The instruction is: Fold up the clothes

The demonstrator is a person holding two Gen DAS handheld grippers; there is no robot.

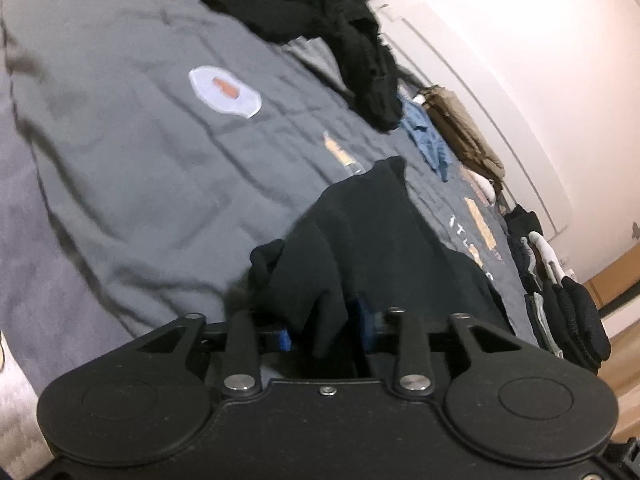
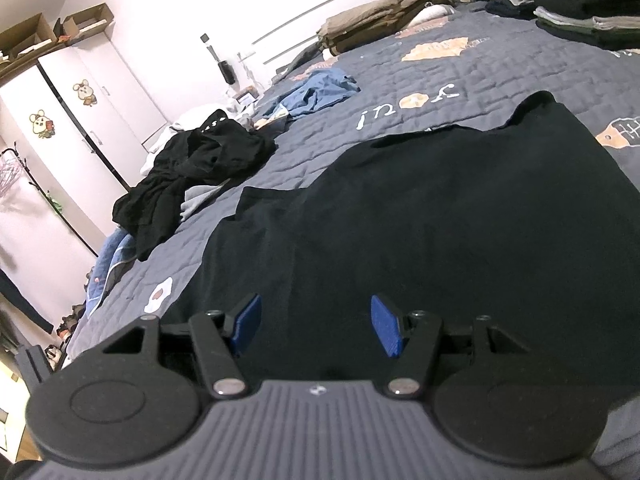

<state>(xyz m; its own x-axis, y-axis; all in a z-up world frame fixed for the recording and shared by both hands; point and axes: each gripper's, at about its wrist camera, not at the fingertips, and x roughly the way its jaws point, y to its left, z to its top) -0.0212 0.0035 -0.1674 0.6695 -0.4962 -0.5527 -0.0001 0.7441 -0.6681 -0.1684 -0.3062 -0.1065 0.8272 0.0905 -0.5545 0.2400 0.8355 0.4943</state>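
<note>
A black garment (image 2: 440,208) lies spread on the grey quilted bed (image 2: 500,68). In the left wrist view one end of this black garment (image 1: 360,232) rises in a bunched fold into my left gripper (image 1: 324,326). Its blue pads (image 1: 366,320) are shut on that fold, and the left pad is mostly hidden by cloth. My right gripper (image 2: 316,328) hovers just over the near edge of the garment. It stands open, its blue pads (image 2: 248,322) wide apart with nothing pinched between them.
A loose pile of black clothes (image 1: 320,20) (image 2: 192,172) lies further up the bed, with a crumpled blue garment (image 1: 430,144) (image 2: 320,92) and folded khaki cloth (image 2: 380,24) beyond. A stack of folded clothes (image 1: 560,312) (image 2: 580,4) sits at the bed's edge. A white wardrobe (image 2: 80,120) stands at left.
</note>
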